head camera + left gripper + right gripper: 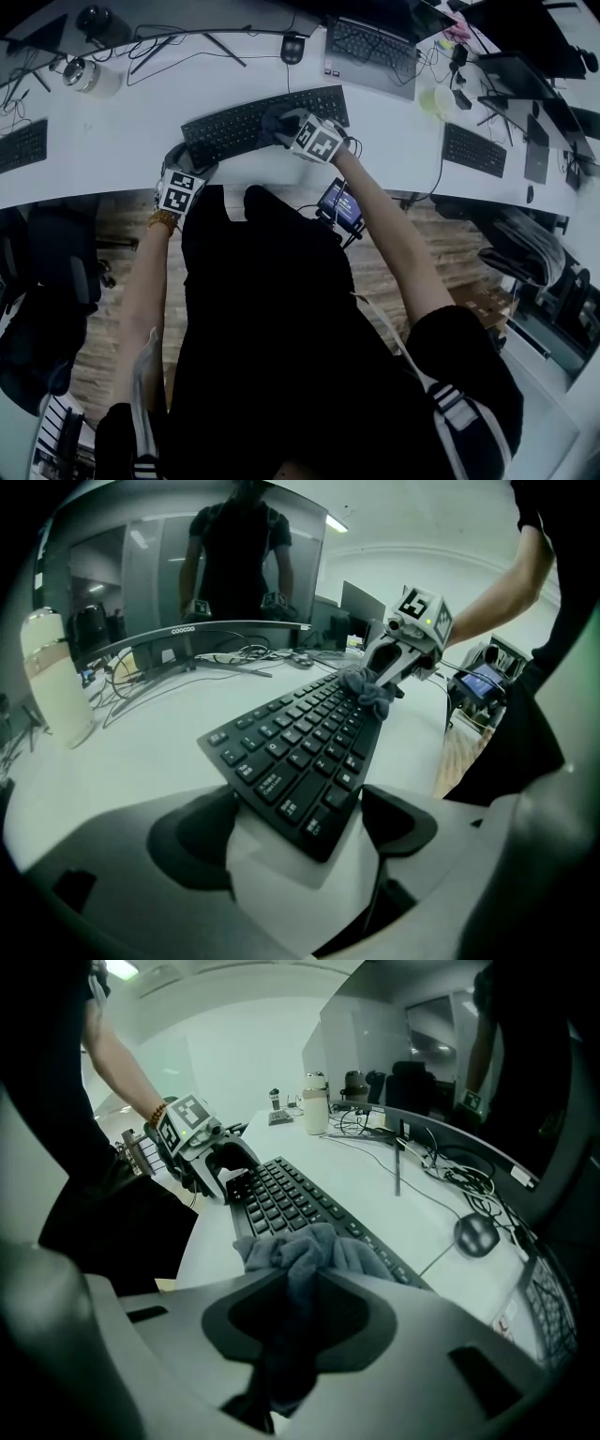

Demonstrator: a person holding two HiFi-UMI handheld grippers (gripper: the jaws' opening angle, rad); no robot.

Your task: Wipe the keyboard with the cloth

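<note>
A black keyboard (246, 125) (300, 742) (281, 1199) lies slanted on the white desk (112, 141). My left gripper (192, 157) (302, 829) is at its left end, jaws closed against the two edges of that corner. My right gripper (281, 127) (300, 1283) is shut on a bunched grey cloth (274, 124) (309, 1251), which rests on the keys near the keyboard's middle. The left gripper view shows the right gripper (403, 649) pressing the cloth (370, 691) onto the far keys. The left gripper (220, 1171) shows at the far end in the right gripper view.
A mouse (292, 47) (476, 1234) and loose cables lie behind the keyboard. A laptop (375, 47) and a second keyboard (473, 148) sit to the right, another keyboard (21, 145) at the left. A white bottle (56, 677) stands beside a curved monitor (187, 574).
</note>
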